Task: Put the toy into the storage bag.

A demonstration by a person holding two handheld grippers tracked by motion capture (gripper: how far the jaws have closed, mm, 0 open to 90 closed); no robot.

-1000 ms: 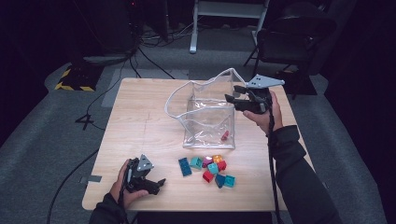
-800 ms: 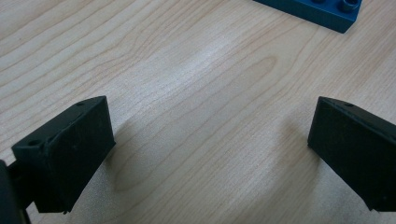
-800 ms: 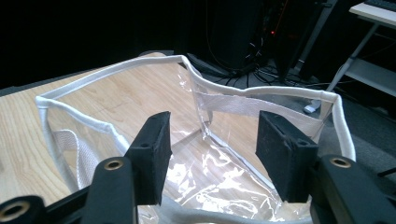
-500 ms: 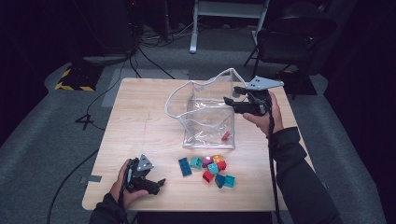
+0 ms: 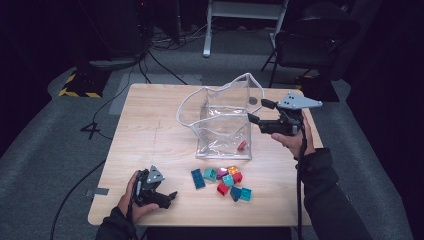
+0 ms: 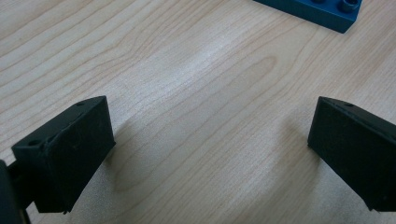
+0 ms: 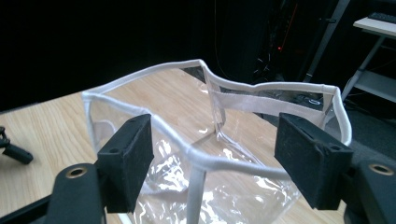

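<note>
A clear plastic pouch with a white-piped rim (image 5: 222, 122) stands open on the light wooden bench (image 5: 150, 135), a small red block (image 5: 242, 145) lying inside it against the front wall, its outline blurred by the creased plastic. The right tool (image 5: 261, 111) hangs at the pouch's right-hand edge; its jaws, which have just been opening, stand wide apart with nothing pressed between them, and in the right gripper view (image 7: 212, 161) the pouch's white rim (image 7: 219, 163) runs across the gap between the pads without touching either. In front of the pouch a cluster of small plastic blocks in blue, teal, red, pink and orange (image 5: 223, 181) sits on the bench, too small to count reliably. To the left of that cluster, well away from the pouch, the left tool (image 5: 167, 196) rests low on the bench, its jaws spread over bare wood (image 6: 208, 154); a dark blue studded block (image 6: 317, 11) is cut off by the frame's top edge.
</note>
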